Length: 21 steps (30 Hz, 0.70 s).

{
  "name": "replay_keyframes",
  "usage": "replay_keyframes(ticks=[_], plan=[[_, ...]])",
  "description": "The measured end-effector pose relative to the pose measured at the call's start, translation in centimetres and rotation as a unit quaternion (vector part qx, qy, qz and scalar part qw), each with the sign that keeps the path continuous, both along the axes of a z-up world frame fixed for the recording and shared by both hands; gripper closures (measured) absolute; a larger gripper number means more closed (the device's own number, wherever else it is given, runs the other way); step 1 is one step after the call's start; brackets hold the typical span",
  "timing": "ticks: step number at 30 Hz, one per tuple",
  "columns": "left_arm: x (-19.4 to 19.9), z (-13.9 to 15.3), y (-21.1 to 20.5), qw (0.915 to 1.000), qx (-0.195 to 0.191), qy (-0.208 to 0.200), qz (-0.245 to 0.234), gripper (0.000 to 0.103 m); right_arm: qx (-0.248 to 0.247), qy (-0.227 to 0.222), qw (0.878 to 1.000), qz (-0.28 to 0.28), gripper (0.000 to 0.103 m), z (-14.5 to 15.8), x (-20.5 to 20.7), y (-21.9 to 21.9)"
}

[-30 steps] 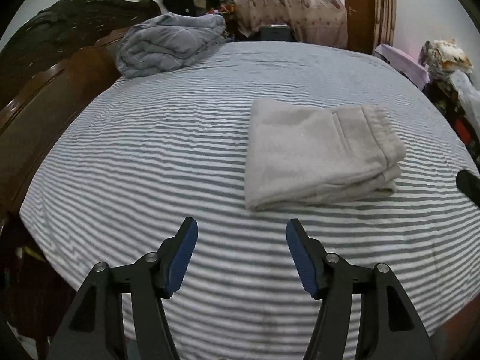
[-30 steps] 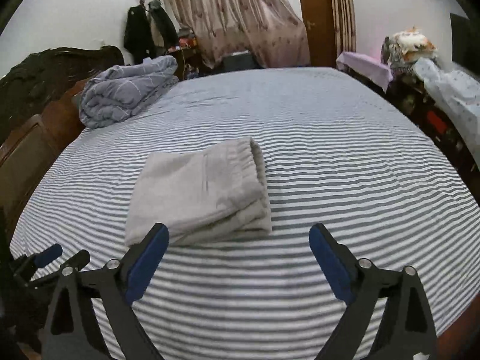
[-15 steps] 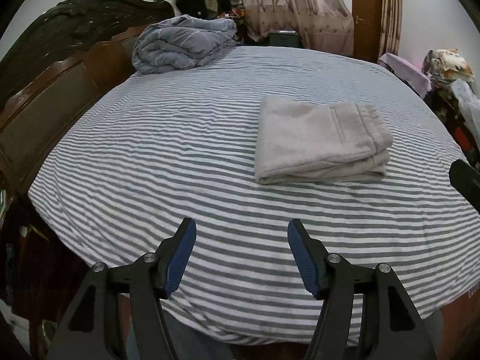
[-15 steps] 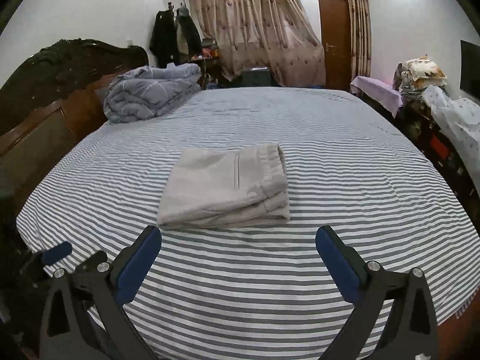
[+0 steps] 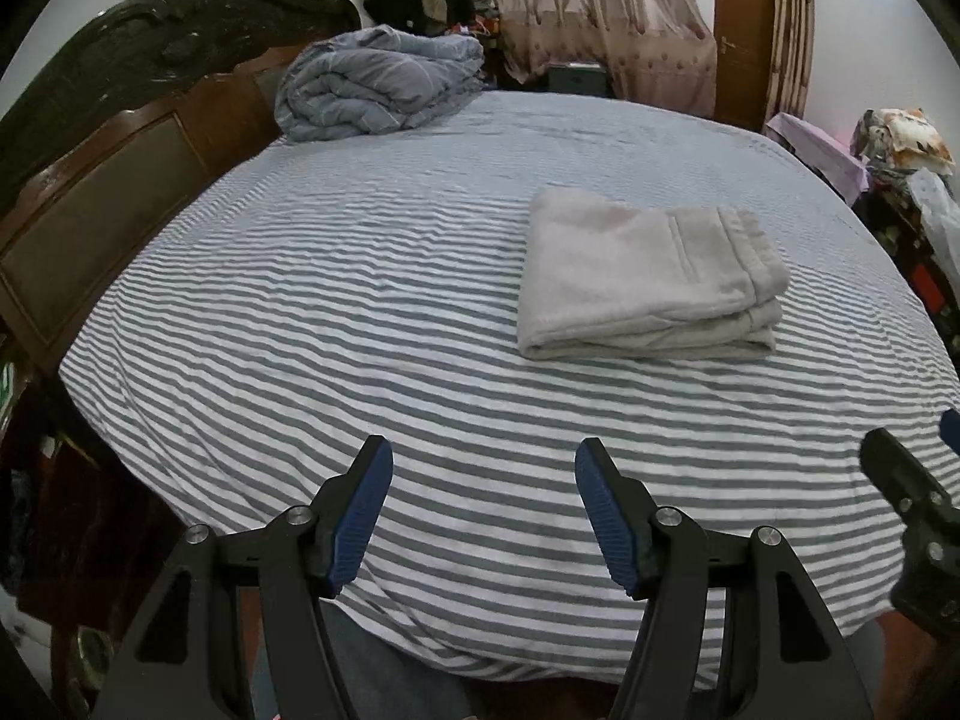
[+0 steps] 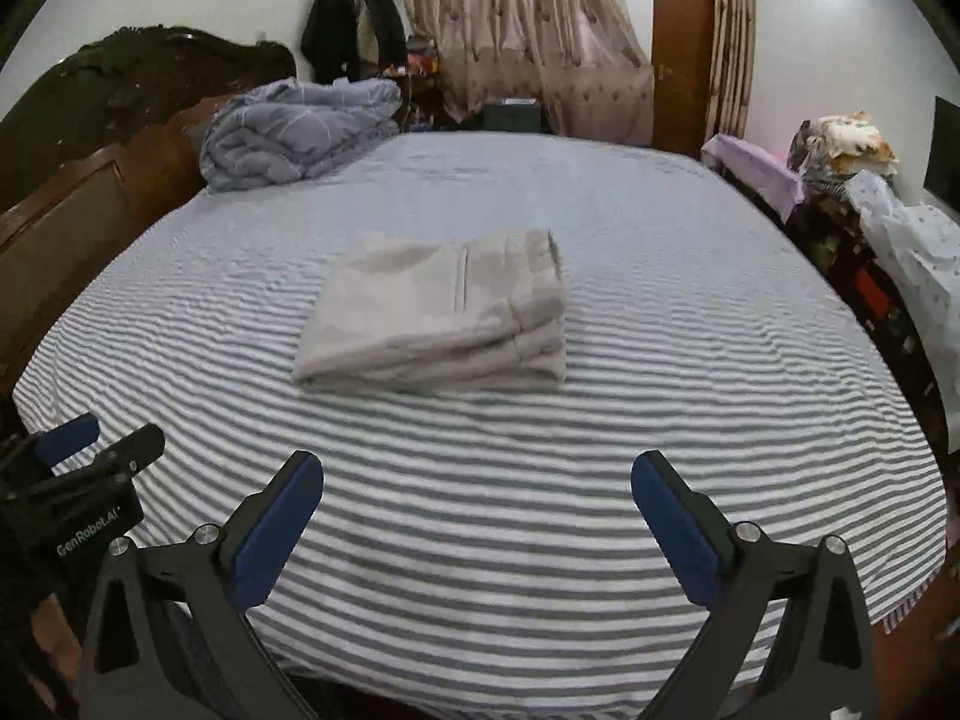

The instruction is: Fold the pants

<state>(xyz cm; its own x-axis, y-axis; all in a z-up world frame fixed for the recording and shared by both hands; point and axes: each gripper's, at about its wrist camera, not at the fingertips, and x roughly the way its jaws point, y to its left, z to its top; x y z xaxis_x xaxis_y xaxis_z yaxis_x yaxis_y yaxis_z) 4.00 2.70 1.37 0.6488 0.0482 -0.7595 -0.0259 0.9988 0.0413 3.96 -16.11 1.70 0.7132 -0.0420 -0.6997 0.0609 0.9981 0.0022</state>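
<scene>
Left wrist view: the left gripper (image 5: 483, 462) is held above the near edge of the bed (image 5: 300, 312), its blue-padded jaws spread apart with nothing between them. The pants (image 5: 648, 282), a pale beige pair, are seen folded into a compact, layered rectangle that lies flat on the striped sheet, ahead of this gripper and off to its right, well apart from the fingertips. The waistband end is turned to the right, and the stacked folds are shown along the near side. Part of the right gripper (image 5: 918, 504) is caught at the right edge of this view, low over the sheet.

From the right wrist view, the right gripper (image 6: 477, 477) is likewise held over the near edge of the bed (image 6: 690, 312), with its jaws set wide apart and empty. The pants (image 6: 438, 315) are placed ahead of it and slightly to its left, clear of both fingers. The left gripper (image 6: 78, 450) is glimpsed at the far left, beside the bed's corner.

Far beyond both grippers, a rolled grey-blue quilt (image 5: 378, 84) is rested against the dark wooden headboard (image 5: 120, 138) on the left. Patterned curtains (image 6: 528, 36) and a brown door (image 6: 681, 54) are seen along the back wall. To the right of the bed, piled bedding and cloths are stacked, though their details cannot be made out.
</scene>
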Motion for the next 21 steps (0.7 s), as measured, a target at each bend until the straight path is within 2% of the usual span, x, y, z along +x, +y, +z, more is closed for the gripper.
replay_keyframes(ticks=[7, 21], plan=[[0.0, -0.4, -0.4, 0.9999, 0.004, 0.009, -0.009, 0.039, -0.031, -0.008, 0.999, 0.005, 0.001, 0.0, -0.2, 0.7], [0.2, -1.2, -1.0, 0.9996, 0.022, 0.014, -0.013, 0.039, -0.021, 0.001, 1.0, -0.001, 0.001, -0.4, -0.2, 0.9]])
